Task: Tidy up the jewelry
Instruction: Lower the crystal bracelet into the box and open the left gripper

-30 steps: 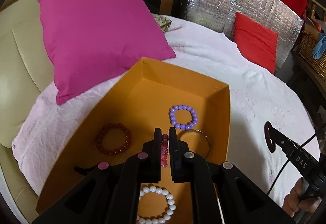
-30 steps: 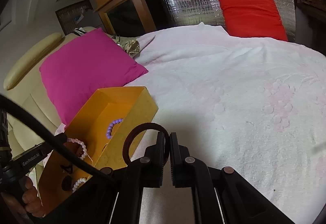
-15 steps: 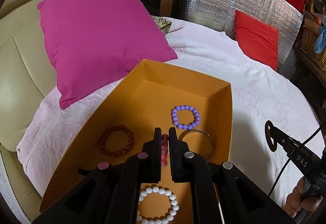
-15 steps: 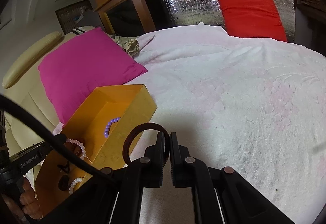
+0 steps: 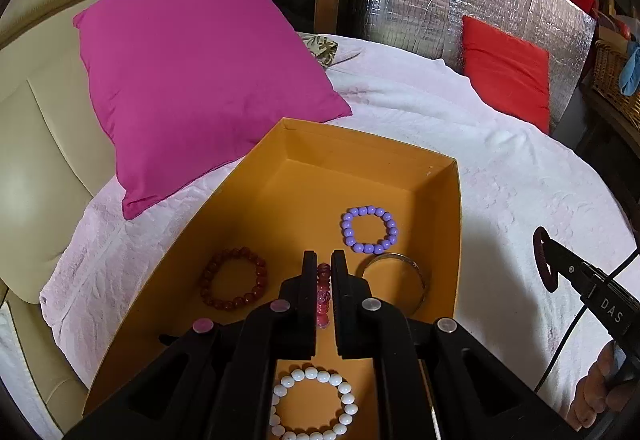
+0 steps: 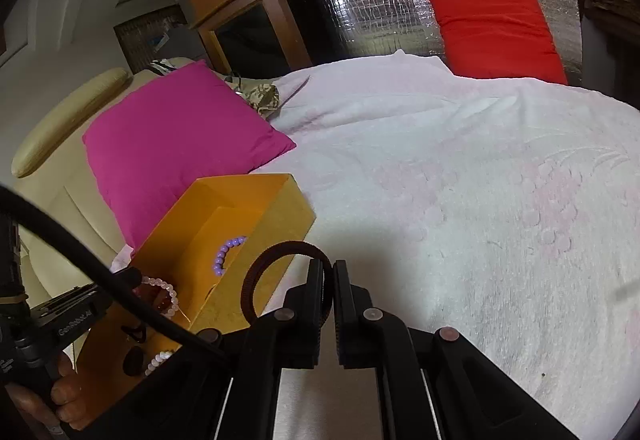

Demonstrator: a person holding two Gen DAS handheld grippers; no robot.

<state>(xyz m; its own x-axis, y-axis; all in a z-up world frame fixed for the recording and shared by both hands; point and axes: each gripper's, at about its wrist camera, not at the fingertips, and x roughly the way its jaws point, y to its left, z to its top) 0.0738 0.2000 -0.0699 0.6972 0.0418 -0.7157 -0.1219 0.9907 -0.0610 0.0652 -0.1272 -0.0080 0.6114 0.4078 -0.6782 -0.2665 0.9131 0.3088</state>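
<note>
An orange box point(image 5: 436, 159) lies on the white bedspread. It holds a purple bead bracelet point(image 5: 370, 230), a dark red bead bracelet point(image 5: 233, 284), a silver bangle point(image 5: 394, 272) and a white bead bracelet point(image 5: 312, 406). My left gripper point(image 5: 323, 266) is over the box, shut on a pink bead bracelet point(image 5: 323, 294). My right gripper point(image 6: 329, 272) is shut on a dark brown ring bracelet point(image 6: 276, 280), held above the bed just right of the box point(image 6: 280, 215). The right gripper also shows in the left wrist view point(image 5: 548, 260).
A magenta pillow point(image 5: 192, 79) leans on the cream headboard left of the box. A red cushion point(image 5: 504, 71) and a silver foil panel point(image 5: 440, 11) stand at the back. A wicker basket point(image 5: 612, 75) is at the far right. White bedspread point(image 6: 480, 199) stretches right.
The left gripper has drawn back and risen slightly over the box, still holding the pink bracelet. The right gripper has barely moved, drifting a little to the right.
</note>
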